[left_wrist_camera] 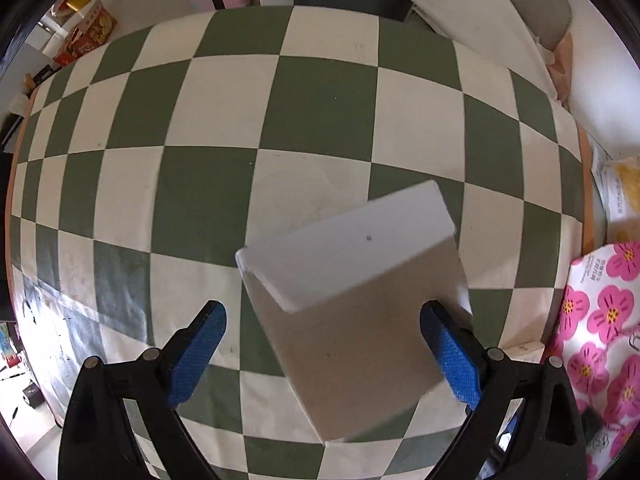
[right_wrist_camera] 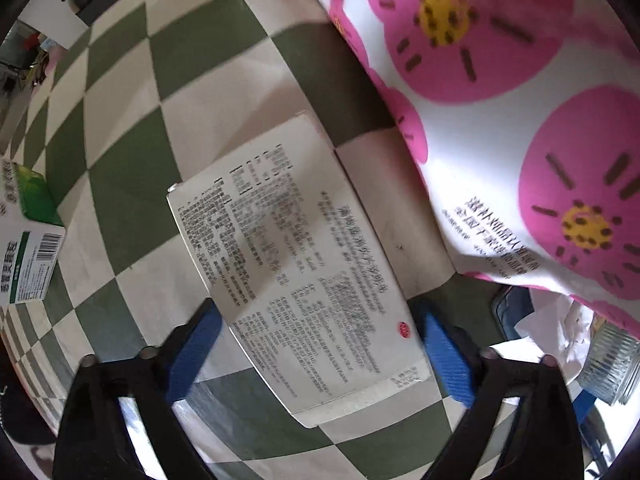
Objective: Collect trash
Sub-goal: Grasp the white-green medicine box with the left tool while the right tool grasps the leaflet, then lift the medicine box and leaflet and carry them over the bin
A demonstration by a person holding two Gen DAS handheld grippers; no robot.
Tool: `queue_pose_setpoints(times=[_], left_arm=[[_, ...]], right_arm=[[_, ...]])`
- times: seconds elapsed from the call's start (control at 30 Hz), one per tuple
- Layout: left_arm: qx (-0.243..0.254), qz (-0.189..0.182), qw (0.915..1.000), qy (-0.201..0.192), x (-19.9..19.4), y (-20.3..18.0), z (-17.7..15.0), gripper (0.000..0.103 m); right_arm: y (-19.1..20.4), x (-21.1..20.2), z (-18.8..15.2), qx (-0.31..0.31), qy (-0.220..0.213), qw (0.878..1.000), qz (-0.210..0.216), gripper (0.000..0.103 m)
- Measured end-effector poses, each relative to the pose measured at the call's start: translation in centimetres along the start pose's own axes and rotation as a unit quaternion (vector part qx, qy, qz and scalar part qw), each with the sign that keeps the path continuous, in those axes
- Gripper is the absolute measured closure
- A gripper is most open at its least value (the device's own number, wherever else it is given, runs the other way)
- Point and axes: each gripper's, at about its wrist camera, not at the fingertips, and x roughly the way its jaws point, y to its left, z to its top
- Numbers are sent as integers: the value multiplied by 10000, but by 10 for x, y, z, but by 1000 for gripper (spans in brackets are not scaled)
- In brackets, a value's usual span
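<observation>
A plain white box [left_wrist_camera: 348, 280] stands tilted on the green-and-white checked tablecloth [left_wrist_camera: 200, 200] in the left wrist view. My left gripper [left_wrist_camera: 323, 308] is open around it; the left blue pad [left_wrist_camera: 200, 352] is clearly apart from it and the right pad sits at its edge. In the right wrist view a flat white box covered in small print [right_wrist_camera: 312, 248] lies on the cloth. My right gripper [right_wrist_camera: 316, 310] straddles its near end, open, with a narrow gap at each pad. A white bag with pink flowers [right_wrist_camera: 500, 120] stands just right of that box.
The flowered bag [left_wrist_camera: 600, 340] is at the table's right edge. A green-and-white medicine box [right_wrist_camera: 28, 240] lies at the left and a ribbed glass jar [right_wrist_camera: 608, 364] at the lower right. Red cartons [left_wrist_camera: 88, 32] and a white cloth [left_wrist_camera: 472, 20] sit beyond the far edge.
</observation>
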Motion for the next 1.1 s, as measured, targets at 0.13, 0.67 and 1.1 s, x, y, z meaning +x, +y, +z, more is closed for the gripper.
queue_pose_setpoints(times=[0.13, 0.67, 1.1], left_arm=[[17, -113, 9997, -227, -5, 5, -9, 80], [744, 293, 9911, -1064, -50, 53, -111, 103], [668, 272, 9866, -1462, -86, 106, -188, 103]], right_arm=[[3, -2, -3, -115, -21, 9998, 186, 13], [1, -8, -24, -608, -278, 9967, 454, 15], [12, -65, -97, -885, -711, 9909, 725, 22]])
